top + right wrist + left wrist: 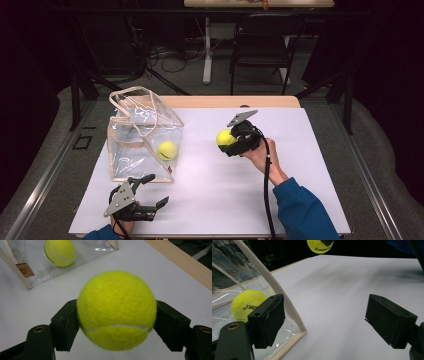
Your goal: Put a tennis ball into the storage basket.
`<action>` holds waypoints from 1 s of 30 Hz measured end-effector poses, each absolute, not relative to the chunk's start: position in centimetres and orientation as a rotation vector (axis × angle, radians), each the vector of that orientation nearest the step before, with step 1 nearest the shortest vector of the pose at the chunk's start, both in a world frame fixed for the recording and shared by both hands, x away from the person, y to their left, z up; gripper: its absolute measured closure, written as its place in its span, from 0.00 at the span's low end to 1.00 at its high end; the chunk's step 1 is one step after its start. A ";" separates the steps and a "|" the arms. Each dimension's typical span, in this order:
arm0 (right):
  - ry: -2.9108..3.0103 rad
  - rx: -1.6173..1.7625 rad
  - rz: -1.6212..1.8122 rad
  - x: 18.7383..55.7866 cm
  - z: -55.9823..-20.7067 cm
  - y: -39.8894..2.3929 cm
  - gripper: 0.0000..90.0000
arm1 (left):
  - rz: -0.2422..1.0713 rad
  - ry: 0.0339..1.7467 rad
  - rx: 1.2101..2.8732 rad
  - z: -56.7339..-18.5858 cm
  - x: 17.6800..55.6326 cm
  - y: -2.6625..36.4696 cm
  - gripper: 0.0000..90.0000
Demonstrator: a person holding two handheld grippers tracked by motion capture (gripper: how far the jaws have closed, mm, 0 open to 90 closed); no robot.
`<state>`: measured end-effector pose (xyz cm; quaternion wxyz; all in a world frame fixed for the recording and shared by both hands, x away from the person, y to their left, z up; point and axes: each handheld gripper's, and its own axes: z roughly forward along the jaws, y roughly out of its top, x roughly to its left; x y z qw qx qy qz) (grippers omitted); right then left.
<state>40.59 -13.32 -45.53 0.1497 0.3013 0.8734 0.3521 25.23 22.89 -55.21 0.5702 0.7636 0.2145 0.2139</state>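
My right gripper (231, 141) is shut on a yellow tennis ball (225, 137) and holds it above the middle of the white table; in the right gripper view that ball (116, 308) sits squeezed between both black pads. A second tennis ball (167, 150) lies inside the clear plastic bag (142, 142) at the left, seen through its wall (245, 305) (60, 251). My left gripper (150, 192) rests open near the front left edge, just in front of the bag, its jaws wide apart with nothing between them (324, 322).
The bag has cream fabric trim and handles (132, 95) and stands upright with its mouth up. The white table top (300, 150) ends in a wooden strip (235, 101) at the back. A chair (262, 45) and cables stand beyond the table.
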 end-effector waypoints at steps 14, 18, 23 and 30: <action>2.475 0.853 1.061 40.7 -43.9 -13.4 0.29 | 0.503 0.503 1.791 -55.2 25.2 22.9 0.18; 2.475 0.852 1.063 40.7 -43.8 -13.4 0.29 | 0.503 0.503 1.791 -55.2 25.2 22.9 0.18; 2.456 0.846 1.070 40.8 -43.0 -13.4 0.29 | 0.501 0.502 1.792 -55.2 25.3 22.9 0.18; 2.442 0.820 1.080 40.9 -42.1 -13.0 0.29 | 0.501 0.501 1.793 -55.2 25.3 22.9 0.18</action>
